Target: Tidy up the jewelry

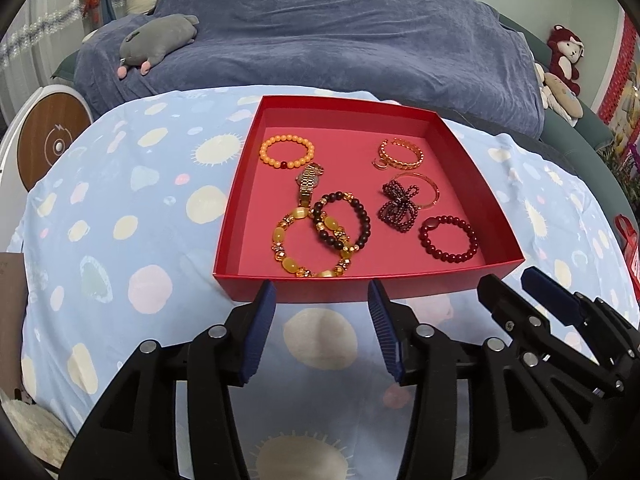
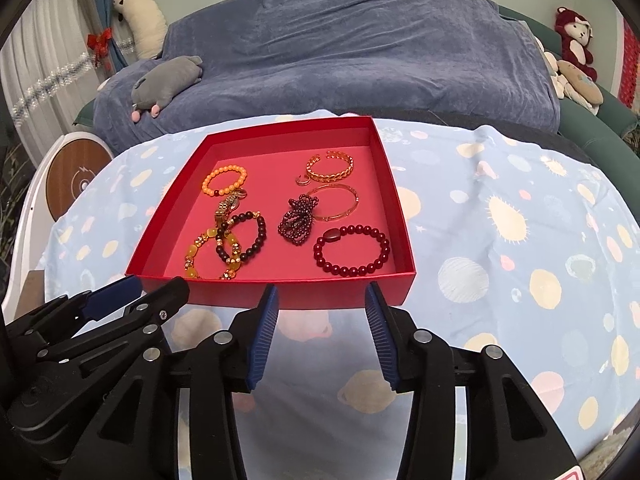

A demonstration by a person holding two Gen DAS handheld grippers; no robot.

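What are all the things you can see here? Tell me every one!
red box: 1, open, on the tablecloth
orange bead bracelet: 1, box's far left
gold watch: 1, below it
yellow bead bracelet: 1, near left, overlapping the dark brown bead bracelet
gold chain cuff: 1, far right
thin gold bangle: 1, right
dark red bead cluster: 1, on the bangle
dark red bead bracelet: 1, near right
tablecloth: 1, pale blue, spotted
blanket: 1, blue, behind
grey plush: 1, on blanket
red plush monkey: 1, far right
left gripper: open, before the box
right gripper: open, beside it
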